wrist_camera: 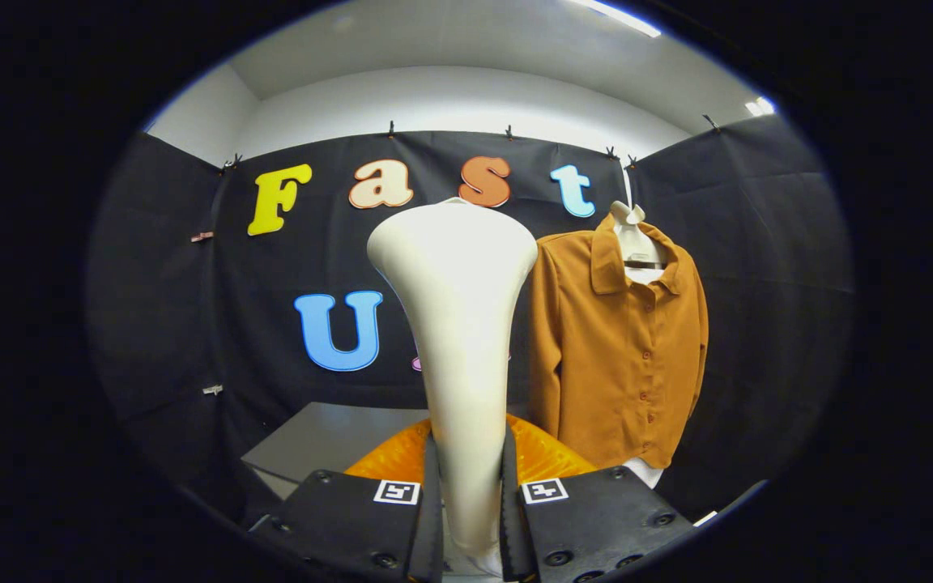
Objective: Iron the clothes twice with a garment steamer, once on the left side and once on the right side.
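A white garment steamer [457,324] stands upright between my fingers, its narrow handle pinched by both pads and its wide head rising above them. My gripper [468,494] is shut on that handle. An orange-brown button shirt [620,348] hangs on a white hanger [632,235] against the booth wall, beyond the fingers and to the right of the steamer head. The steamer head is apart from the shirt, nearer to me. The shirt's left sleeve edge lies just beside the steamer's outline.
A grey table top [321,441] lies beyond the fingers to the left. An orange ribbed part [543,457] sits just behind the fingers, under the steamer. Black cloth walls close the booth at the back and on both sides.
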A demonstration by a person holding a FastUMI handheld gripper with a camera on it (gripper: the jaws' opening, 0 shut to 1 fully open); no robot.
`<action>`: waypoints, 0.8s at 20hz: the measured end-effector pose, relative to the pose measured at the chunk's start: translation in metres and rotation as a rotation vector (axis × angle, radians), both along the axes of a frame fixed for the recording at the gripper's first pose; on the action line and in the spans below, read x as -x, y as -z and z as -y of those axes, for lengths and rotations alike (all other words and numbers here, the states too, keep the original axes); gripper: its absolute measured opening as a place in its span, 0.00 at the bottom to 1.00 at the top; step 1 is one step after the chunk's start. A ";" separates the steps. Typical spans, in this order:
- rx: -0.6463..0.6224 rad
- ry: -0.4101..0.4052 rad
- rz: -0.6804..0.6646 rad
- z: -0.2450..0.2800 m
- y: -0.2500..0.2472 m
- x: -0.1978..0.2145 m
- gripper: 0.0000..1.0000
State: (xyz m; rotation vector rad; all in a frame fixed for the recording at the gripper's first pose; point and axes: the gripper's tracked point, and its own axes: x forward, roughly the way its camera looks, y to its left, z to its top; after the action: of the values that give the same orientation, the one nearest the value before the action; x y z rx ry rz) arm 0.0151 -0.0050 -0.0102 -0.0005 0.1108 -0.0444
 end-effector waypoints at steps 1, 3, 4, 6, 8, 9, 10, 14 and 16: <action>0.002 -0.007 -0.001 -0.007 0.000 0.003 0.31; 0.002 -0.017 -0.002 -0.018 0.002 0.007 0.31; 0.001 -0.022 -0.002 -0.023 0.003 0.008 0.31; 0.000 -0.028 -0.002 -0.030 0.003 0.012 0.31; 0.000 -0.027 0.000 -0.033 0.003 0.015 0.31; 0.000 -0.027 0.002 -0.034 0.002 0.015 0.31; 0.001 -0.025 0.002 -0.035 0.002 0.016 0.31; 0.010 -0.009 0.008 -0.035 -0.002 0.018 0.31; 0.014 -0.006 0.014 -0.035 -0.003 0.018 0.31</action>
State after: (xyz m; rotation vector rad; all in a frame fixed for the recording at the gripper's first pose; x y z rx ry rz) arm -0.0033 0.0298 -0.0071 -0.0146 0.0964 -0.0393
